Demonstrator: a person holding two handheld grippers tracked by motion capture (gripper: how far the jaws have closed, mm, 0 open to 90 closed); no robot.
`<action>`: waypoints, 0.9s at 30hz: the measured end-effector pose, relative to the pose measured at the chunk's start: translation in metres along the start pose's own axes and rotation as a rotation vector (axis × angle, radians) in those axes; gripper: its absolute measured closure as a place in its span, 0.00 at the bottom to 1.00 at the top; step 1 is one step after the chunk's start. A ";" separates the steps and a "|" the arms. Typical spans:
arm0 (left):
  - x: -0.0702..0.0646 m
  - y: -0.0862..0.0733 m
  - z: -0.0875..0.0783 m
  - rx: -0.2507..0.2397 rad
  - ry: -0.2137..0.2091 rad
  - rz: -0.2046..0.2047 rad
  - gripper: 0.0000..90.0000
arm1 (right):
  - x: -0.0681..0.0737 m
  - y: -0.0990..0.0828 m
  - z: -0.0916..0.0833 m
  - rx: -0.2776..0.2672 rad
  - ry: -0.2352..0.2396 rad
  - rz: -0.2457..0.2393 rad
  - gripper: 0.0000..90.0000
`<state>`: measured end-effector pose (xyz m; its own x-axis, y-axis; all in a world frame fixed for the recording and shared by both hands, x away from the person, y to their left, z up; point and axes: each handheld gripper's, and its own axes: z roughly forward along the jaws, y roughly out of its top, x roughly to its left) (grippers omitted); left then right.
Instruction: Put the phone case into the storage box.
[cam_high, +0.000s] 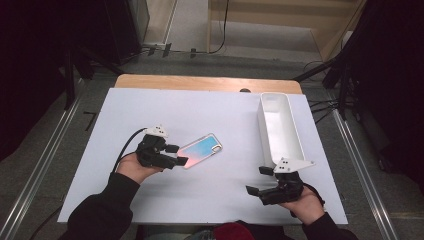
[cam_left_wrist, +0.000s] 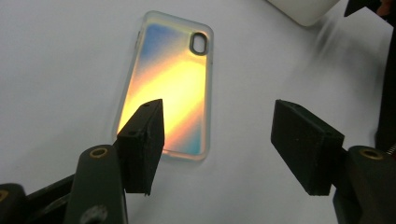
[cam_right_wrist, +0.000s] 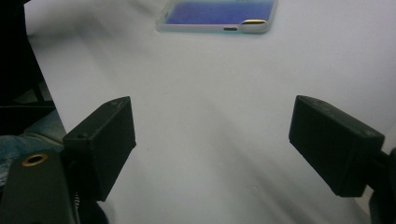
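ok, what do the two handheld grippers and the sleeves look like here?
Both are black two-jaw units with blocky rectangular pads and brass-coloured pivot screws. The left gripper carries a small white top piece and trails a black cable; the right gripper carries a pale three-cornered plate with dark dots. The person's sleeves are black.

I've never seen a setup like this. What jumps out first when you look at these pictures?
The shiny rainbow phone case catches the eye, lying flat near the middle of the white table. The left hand-held gripper sits right at its near end with jaws open, gripping nothing. A long white bin stands along the right side, with the right hand-held gripper, also open, just in front of it.
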<state>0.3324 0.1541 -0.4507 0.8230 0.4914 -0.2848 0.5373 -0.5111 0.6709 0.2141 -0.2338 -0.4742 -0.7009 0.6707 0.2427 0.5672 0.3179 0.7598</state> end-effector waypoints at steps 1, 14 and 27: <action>-0.003 -0.002 -0.003 -0.004 -0.001 -0.006 0.39 | 0.000 0.000 0.000 0.000 0.001 0.000 0.15; -0.015 -0.024 -0.016 -0.015 -0.006 0.020 0.38 | 0.000 0.000 -0.001 -0.004 -0.002 0.000 0.15; -0.019 -0.050 -0.039 -0.052 0.001 0.002 0.38 | 0.000 0.000 -0.001 -0.008 -0.005 0.006 0.15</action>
<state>0.2826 0.1976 -0.4526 0.8239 0.4912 -0.2826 0.5253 -0.4749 0.7061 0.2138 -0.2343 -0.4739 -0.6953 0.6758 0.2448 0.5683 0.3083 0.7629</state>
